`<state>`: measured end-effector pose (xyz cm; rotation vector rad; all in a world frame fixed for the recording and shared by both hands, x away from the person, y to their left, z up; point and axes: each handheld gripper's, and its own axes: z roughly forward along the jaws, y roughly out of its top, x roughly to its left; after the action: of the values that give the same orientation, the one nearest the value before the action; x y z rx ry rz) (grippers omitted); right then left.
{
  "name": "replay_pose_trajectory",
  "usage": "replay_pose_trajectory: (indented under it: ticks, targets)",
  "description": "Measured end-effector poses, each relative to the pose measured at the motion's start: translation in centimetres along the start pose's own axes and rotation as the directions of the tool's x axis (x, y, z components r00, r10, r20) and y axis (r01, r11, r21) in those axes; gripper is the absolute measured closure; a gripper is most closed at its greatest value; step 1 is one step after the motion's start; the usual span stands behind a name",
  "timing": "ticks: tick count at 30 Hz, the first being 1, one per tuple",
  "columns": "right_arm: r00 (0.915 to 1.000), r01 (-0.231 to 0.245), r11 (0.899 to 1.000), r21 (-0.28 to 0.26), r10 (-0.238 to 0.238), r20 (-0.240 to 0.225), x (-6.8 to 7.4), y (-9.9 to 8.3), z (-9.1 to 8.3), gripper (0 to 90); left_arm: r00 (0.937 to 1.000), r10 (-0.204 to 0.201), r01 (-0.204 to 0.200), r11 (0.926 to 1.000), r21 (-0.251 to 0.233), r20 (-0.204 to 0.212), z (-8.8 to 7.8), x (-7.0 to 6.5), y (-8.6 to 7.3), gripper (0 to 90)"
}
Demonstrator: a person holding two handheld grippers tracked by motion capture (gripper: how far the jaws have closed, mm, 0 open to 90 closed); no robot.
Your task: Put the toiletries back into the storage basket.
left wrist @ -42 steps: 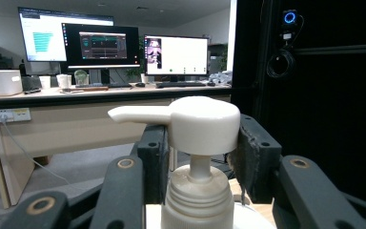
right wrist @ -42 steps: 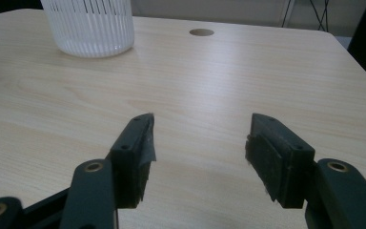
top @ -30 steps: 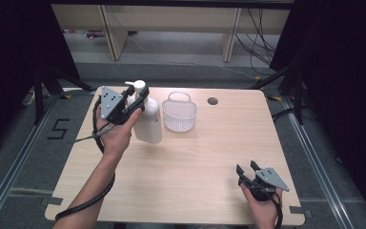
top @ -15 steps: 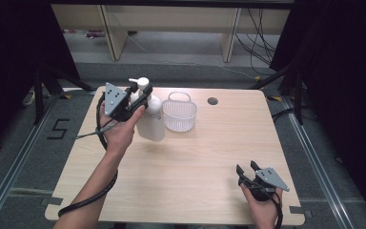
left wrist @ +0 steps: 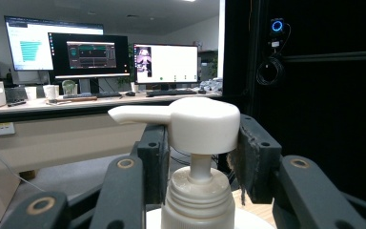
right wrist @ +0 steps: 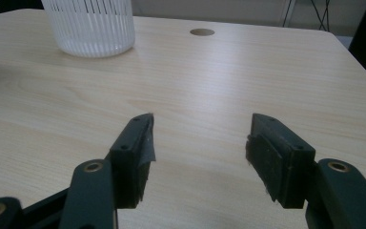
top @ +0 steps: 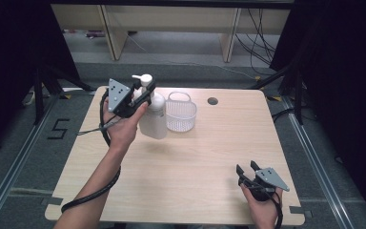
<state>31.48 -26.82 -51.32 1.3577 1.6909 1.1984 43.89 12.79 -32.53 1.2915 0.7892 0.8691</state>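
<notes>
On the wooden table [top: 181,162], just left of the basket [top: 180,113], my left gripper [top: 140,98] clamps the upright bottle's [top: 153,119] pump head [left wrist: 202,123], while my right gripper [right wrist: 198,152] sits open, well apart.

Place: a lab or office workroom set up for recording
Work surface: a light wooden table [top: 181,157] with a cable hole [top: 213,101], on grey carpet
Surroundings: black curtains [top: 343,71] at both sides, loose cables [top: 262,28] on the floor
Background: a long desk [left wrist: 52,102] with three lit monitors [left wrist: 81,55], keyboards and cups
Recording gear: a small camera with a blue ring light [left wrist: 277,26], mounted on the dark wall
</notes>
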Motion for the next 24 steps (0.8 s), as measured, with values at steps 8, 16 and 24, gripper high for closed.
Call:
replay_pose_trajectory:
  ticks: [8,16,24]
  targets:
    - [0.9999,0.013,1.0,-0.004,-0.013,0.0,-0.1,0.0,0.0,42.2,1.0,0.002,-0.002,1.0,-0.004,0.006,0.5,-0.1,0.1,59.2]
    - [0.999,0.044,0.999,-0.008,-0.044,0.002,-0.3,0.1,0.1,42.1,1.0,0.003,-0.003,1.0,-0.006,0.007,0.9,-0.1,0.2,59.2]
    - [0.9988,0.048,0.999,-0.007,-0.048,-0.002,-0.3,0.1,0.1,42.2,1.0,0.002,-0.001,0.9999,-0.012,0.008,1.3,-0.2,0.5,59.2]
